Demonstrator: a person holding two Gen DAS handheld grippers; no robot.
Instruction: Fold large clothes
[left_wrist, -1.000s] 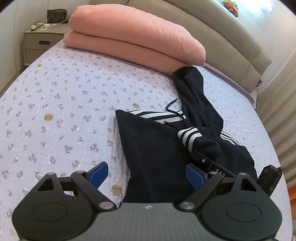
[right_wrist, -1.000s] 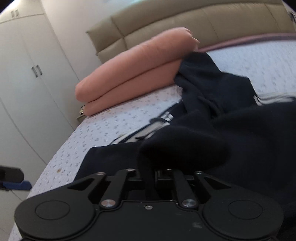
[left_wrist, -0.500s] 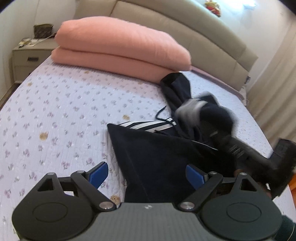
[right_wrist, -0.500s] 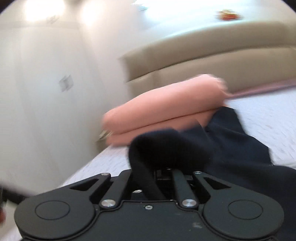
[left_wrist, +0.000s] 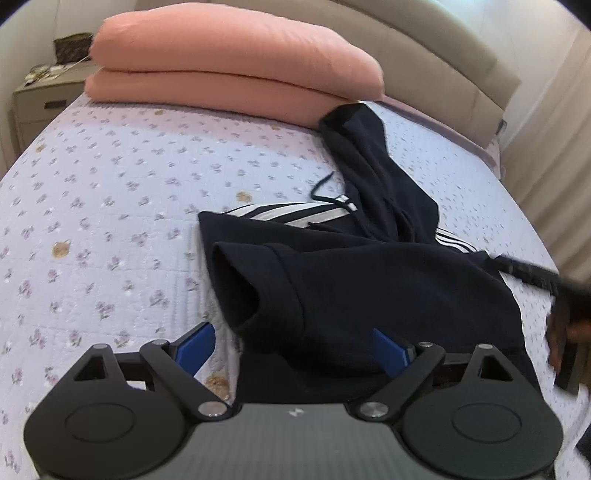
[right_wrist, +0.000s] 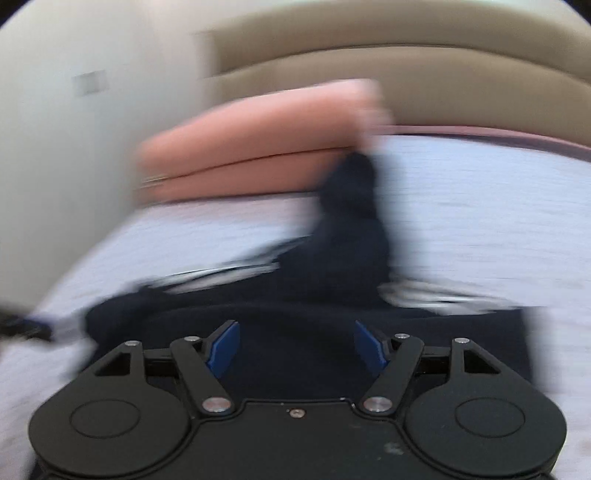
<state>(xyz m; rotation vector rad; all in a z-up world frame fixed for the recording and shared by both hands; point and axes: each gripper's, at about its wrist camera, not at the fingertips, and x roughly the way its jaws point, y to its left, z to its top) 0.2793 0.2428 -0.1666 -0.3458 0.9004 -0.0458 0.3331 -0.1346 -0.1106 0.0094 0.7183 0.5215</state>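
My right tongs (right_wrist: 296, 345) have just been opening, jaws apart, nothing pinched. Left tongs (left_wrist: 291, 349) apart too. Navy hoodie (left_wrist: 369, 280) lies on the floral bed (left_wrist: 110, 206) just ahead of both, a folded-over sleeve cuff (left_wrist: 258, 288) between my left fingers, untouched.

Open floral bedspread (left_wrist: 110, 206) lies left of the dark hoodie (left_wrist: 388, 288), giving free passage there. Stacked pink pillows (left_wrist: 229, 70) block the far end before the headboard (left_wrist: 443, 48). A clear strip of bed remains right of the hoodie, bounded by the curtain (left_wrist: 554, 155).
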